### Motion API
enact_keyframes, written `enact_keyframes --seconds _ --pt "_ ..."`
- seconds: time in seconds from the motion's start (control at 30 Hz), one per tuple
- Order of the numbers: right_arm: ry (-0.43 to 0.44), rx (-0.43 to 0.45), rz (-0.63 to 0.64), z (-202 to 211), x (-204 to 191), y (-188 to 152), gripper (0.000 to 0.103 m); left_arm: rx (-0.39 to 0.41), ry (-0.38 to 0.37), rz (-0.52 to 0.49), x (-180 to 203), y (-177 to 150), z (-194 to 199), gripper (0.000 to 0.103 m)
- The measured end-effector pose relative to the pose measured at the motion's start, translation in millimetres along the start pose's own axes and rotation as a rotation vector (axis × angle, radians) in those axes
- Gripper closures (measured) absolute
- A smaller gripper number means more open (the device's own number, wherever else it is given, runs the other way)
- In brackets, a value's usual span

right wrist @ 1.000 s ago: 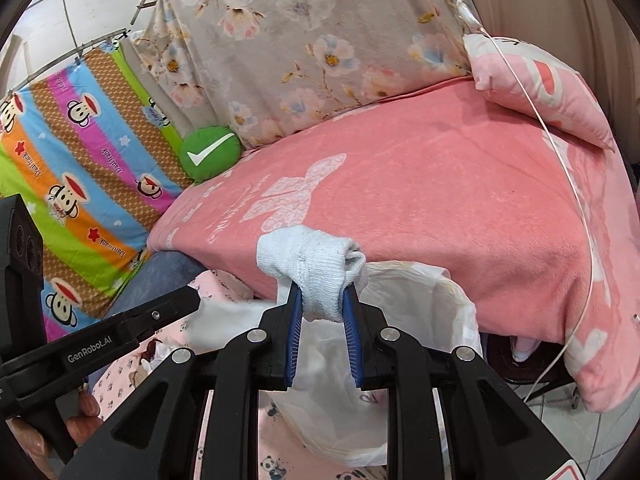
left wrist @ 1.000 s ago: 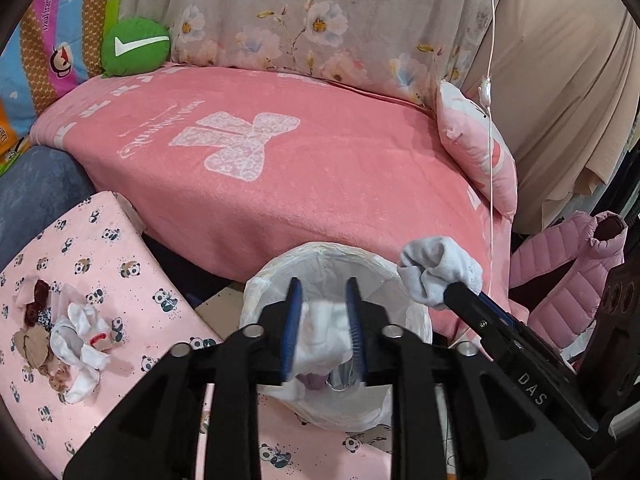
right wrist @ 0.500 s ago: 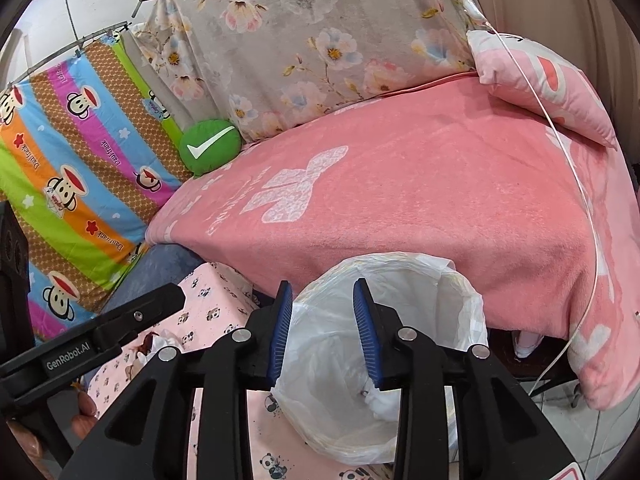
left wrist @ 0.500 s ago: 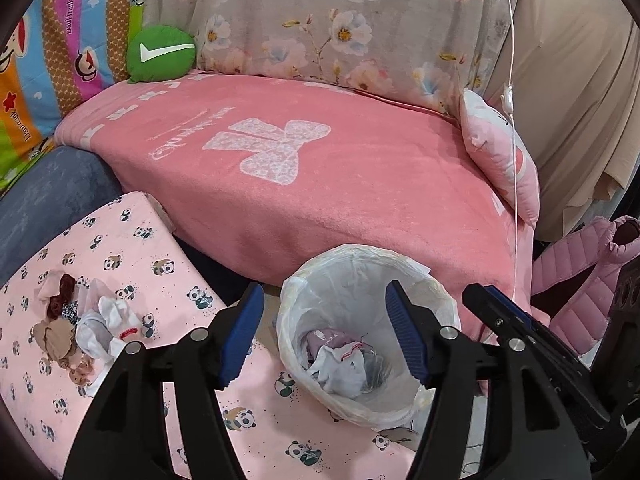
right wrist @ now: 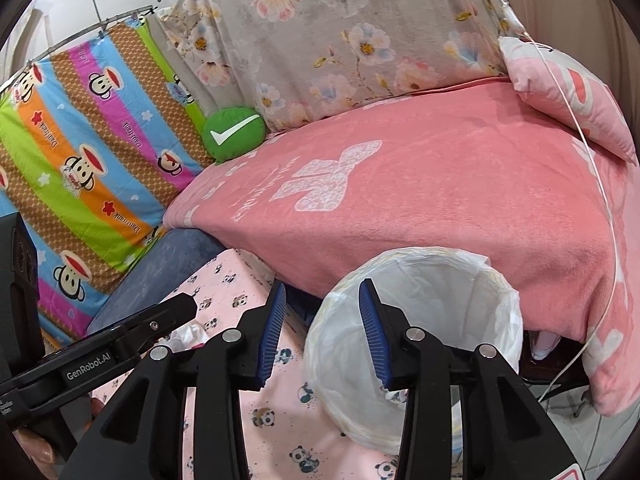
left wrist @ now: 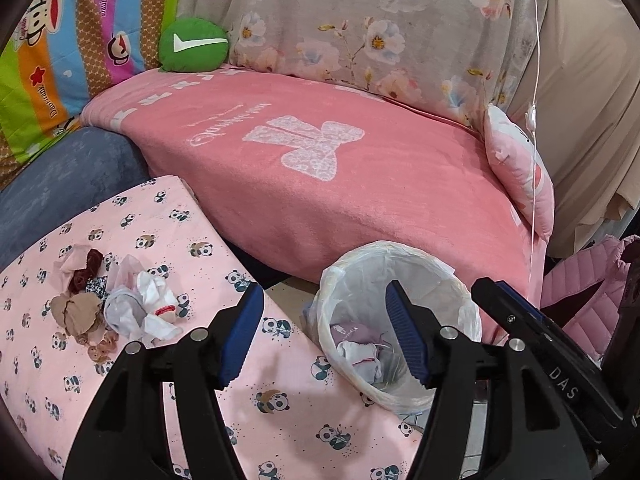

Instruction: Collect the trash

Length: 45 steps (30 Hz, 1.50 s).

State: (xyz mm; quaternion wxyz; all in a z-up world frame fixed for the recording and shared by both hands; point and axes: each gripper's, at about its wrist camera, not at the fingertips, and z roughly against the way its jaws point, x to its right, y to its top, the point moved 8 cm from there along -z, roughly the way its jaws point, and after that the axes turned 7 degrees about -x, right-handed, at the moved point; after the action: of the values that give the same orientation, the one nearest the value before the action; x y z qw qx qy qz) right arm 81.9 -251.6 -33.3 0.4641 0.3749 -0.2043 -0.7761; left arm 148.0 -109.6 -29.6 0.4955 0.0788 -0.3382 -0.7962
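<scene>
Trash pile (left wrist: 116, 304): crumpled tissue, brown and dark red scraps, a white wad with a red mark, lying together on the panda cloth (left wrist: 288, 432), well left of the bin (left wrist: 400, 320). Bin is lined with a white bag, stands just beside the cloth's edge, against the pink blanket (left wrist: 360, 200); white and lilac scraps already at its bottom.

Your left gripper (left wrist: 324, 336) is spread, nothing between its jaws. Your right gripper (right wrist: 322, 332) has just been opening wider, nothing between its jaws either.

Next step, as I read it: fetch from the pile. Take the nearer white wad first. Come down with jaws straddling it, close on its bulk, not a loose corner. Mind pinching the cloth beneath. Keep the other gripper clear of the bin rim.
</scene>
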Motion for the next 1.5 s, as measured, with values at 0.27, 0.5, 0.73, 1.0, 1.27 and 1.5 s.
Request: enact_keyframes --seconds 0.27,0.5,0.73,1.0,1.27,1.5 --pt "0.034 -0.027 0.061 -9 -37 -9 0.063 0.018 0.044 0.072 -39 -5 12 0.031" --pt "0.059 -0.055 0.122 -18 -73 -18 0.063 0.026 0.066 0.130 -69 -12 21 0.031" --pt "0.081 -0.089 0.183 -31 -110 -32 0.061 0.028 0.101 0.193 -105 -23 28 0.030" --pt "0.109 -0.154 0.251 -55 -156 -57 0.061 0.016 0.159 0.294 -161 -43 33 0.023" --pt "0.145 -0.235 0.302 -91 -197 -86 0.061 -0.028 0.220 0.433 -229 -71 31 0.022" --pt "0.157 -0.293 0.333 -126 -226 -106 0.061 -0.064 0.241 0.535 -275 -90 24 0.022"
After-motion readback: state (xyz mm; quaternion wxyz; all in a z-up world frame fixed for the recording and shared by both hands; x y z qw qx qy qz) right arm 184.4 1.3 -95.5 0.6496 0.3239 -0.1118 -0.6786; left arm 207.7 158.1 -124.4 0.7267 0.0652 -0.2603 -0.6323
